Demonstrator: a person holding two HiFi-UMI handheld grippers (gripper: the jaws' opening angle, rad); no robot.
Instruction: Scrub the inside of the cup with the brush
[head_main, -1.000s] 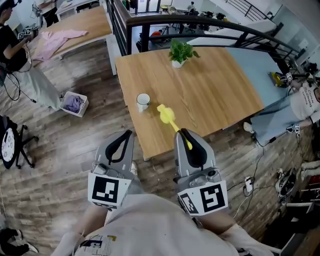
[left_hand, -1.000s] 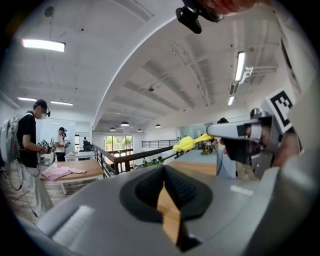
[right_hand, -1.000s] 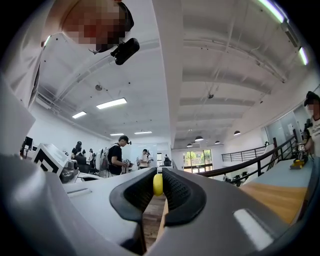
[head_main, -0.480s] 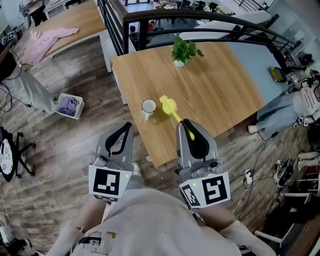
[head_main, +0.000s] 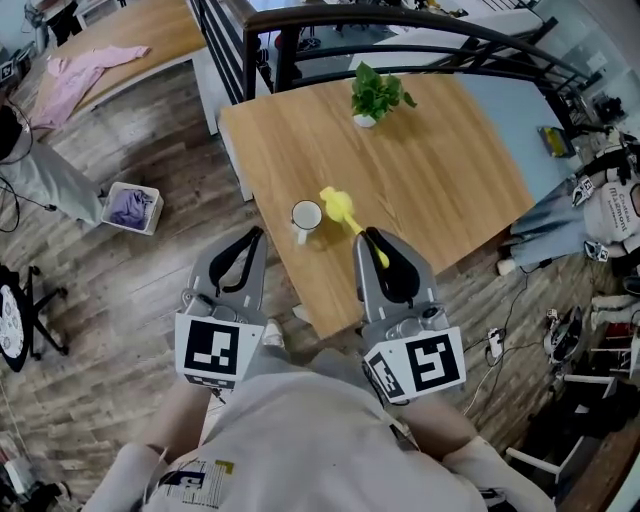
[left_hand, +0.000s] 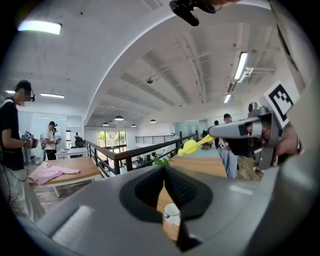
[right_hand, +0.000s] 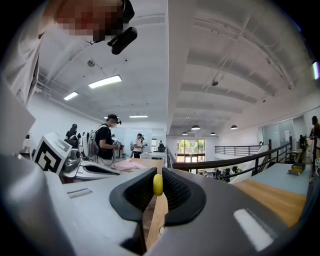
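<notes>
The white ceramic cup (head_main: 306, 216) now lies nearer: left tool (head_main: 256, 236) shut empty short of it, right tool (head_main: 370, 238) clamping the yellow plastic brush (head_main: 338, 208); scrubbing unstarted.

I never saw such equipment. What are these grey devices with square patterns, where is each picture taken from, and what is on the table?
They are hand-held grippers, each with two jaws; a person holds one per hand. The head view looks down from the person's head; each gripper view looks along its own jaws. The left gripper is shut and empty. The right gripper is shut on a yellow brush. On the wooden table stand a white cup and a potted plant.
</notes>
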